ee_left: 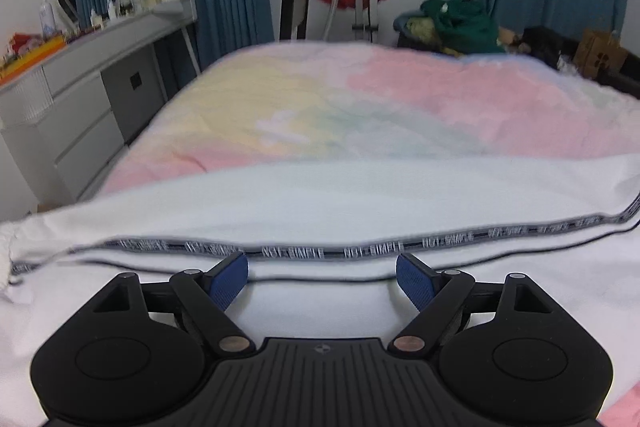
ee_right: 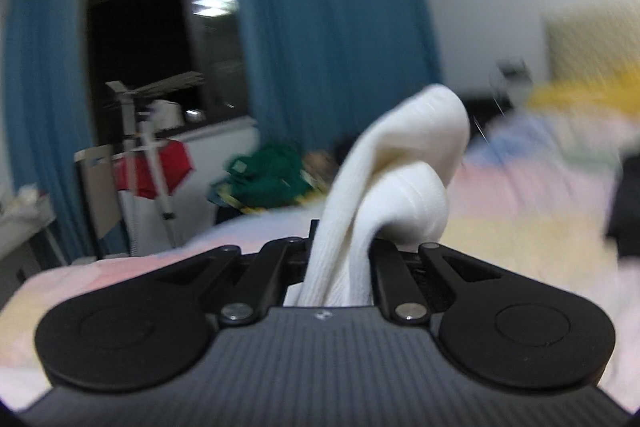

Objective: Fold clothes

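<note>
Left wrist view: left tool (ee_left: 322,277) spread wide above smooth white clothing (ee_left: 320,203) with a lettered stripe.
Right tool (ee_right: 340,247): pinching soft ribbed white cloth (ee_right: 404,163).
Bed (ee_left: 360,99): fuzzy pastel blanket.

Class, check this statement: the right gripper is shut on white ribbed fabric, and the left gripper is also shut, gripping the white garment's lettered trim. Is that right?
Not quite. The left wrist view shows the left gripper open, its blue pads spread apart above the white garment, gripping nothing; the lettered trim lies just beyond. The right gripper is indeed shut on white ribbed fabric.

Dim, motion-blurred (fisheye-warped edges).
</note>
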Motion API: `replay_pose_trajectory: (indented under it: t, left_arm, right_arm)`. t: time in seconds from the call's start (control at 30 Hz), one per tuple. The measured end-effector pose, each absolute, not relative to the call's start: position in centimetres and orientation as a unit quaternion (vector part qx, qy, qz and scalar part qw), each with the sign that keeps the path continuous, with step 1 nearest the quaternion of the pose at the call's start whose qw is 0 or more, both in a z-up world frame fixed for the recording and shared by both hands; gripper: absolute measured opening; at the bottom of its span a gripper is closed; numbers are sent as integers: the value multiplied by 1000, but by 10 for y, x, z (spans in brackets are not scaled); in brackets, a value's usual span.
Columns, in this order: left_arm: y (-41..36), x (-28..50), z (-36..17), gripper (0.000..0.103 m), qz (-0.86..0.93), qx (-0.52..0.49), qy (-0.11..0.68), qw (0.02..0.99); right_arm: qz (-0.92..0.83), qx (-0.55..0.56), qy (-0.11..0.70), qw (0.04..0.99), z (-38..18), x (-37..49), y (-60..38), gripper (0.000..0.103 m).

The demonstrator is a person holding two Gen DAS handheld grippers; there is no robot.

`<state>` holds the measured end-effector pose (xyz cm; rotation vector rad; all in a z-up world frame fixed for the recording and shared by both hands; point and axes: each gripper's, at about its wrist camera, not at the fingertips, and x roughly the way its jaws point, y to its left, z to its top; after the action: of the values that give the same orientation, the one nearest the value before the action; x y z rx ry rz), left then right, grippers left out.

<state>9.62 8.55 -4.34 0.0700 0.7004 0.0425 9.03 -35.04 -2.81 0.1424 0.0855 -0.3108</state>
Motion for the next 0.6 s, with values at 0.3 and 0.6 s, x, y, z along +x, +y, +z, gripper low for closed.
replay_pose_trajectory:
  t: [0.3,0.6]
  left_arm:
    - [132,84,-11,83,39,-18,313,949]
    - [156,79,-3,83,35,-71,320,944]
  right_arm:
    - [71,-133,108,983,-53,82,-174,8]
    - [162,-284,220,919,-131,72,-105,9]
